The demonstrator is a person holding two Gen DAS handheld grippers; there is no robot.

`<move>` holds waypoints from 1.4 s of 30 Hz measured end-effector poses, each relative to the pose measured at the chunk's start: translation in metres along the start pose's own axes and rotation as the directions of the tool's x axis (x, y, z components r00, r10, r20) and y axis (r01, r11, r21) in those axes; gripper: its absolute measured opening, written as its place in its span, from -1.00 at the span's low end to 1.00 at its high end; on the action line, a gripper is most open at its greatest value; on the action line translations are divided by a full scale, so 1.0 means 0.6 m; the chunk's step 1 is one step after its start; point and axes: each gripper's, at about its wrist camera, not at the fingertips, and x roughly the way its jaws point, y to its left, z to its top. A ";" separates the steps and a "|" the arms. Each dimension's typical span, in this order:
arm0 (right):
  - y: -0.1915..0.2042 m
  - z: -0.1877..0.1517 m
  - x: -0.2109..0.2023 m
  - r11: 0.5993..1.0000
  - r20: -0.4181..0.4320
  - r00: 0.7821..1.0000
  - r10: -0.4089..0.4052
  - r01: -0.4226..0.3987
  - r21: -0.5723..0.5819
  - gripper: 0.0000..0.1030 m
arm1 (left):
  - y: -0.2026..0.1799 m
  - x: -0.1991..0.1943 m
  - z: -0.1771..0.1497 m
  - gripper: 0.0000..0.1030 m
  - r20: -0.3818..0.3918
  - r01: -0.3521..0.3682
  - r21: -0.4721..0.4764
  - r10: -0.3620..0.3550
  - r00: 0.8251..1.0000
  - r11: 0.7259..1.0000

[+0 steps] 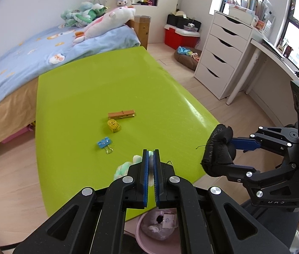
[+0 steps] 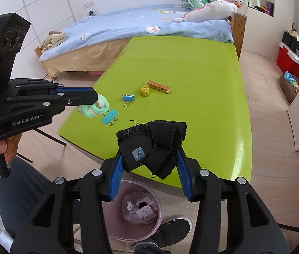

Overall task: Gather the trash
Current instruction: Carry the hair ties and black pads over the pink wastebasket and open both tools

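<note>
My left gripper point(image 1: 151, 151) point(image 2: 95, 99) is shut on a fluffy mint-and-white hair tie point(image 2: 92, 108) point(image 1: 123, 168), held above the near left corner of the green table point(image 1: 107, 84) point(image 2: 191, 63). My right gripper point(image 2: 149, 153) point(image 1: 223, 148) is shut on a crumpled black cloth band point(image 2: 151, 146) point(image 1: 218, 148) over the table's near edge. A pink bin point(image 2: 115, 228) point(image 1: 140, 230) with wrappers in it stands on the floor below both. On the table lie a wooden clothespin point(image 1: 121, 114) point(image 2: 159, 86), a yellow clip point(image 1: 114, 126) point(image 2: 145, 90) and a blue binder clip point(image 1: 105, 144) point(image 2: 128, 98). A second blue binder clip point(image 2: 109, 117) shows near the edge.
A bed point(image 1: 22, 59) with plush toys borders the table's far side. A white drawer chest point(image 1: 219, 50) and a desk stand to the right. A red box point(image 1: 179, 38) sits by the far wall. The person's legs and a shoe point(image 2: 170, 228) are beside the bin.
</note>
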 end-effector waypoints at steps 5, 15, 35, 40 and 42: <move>0.027 -0.019 -0.015 0.999 -0.006 0.999 0.037 -0.037 -0.030 -0.10 | -0.008 -0.013 -0.017 -0.93 0.006 0.007 -0.003 -0.007 1.000 1.000; 0.085 -0.072 -0.035 0.989 -0.062 0.992 0.114 -0.119 -0.091 -0.09 | -0.023 -0.052 -0.060 -0.93 0.029 0.031 -0.009 -0.031 0.999 0.999; 0.081 -0.103 -0.063 0.996 -0.058 0.995 0.077 -0.080 -0.048 0.80 | -0.060 -0.078 -0.146 -0.93 -0.016 0.081 0.020 -0.080 0.997 0.997; 0.065 -0.099 -0.076 0.998 -0.033 0.998 0.058 -0.059 -0.025 0.80 | -0.066 -0.070 -0.155 -0.75 -0.038 0.100 0.025 -0.099 0.994 0.995; 0.060 -0.099 -0.078 0.998 -0.029 0.998 0.056 -0.057 -0.017 0.81 | -0.064 -0.065 -0.158 -0.30 -0.047 0.093 0.018 -0.092 0.995 0.995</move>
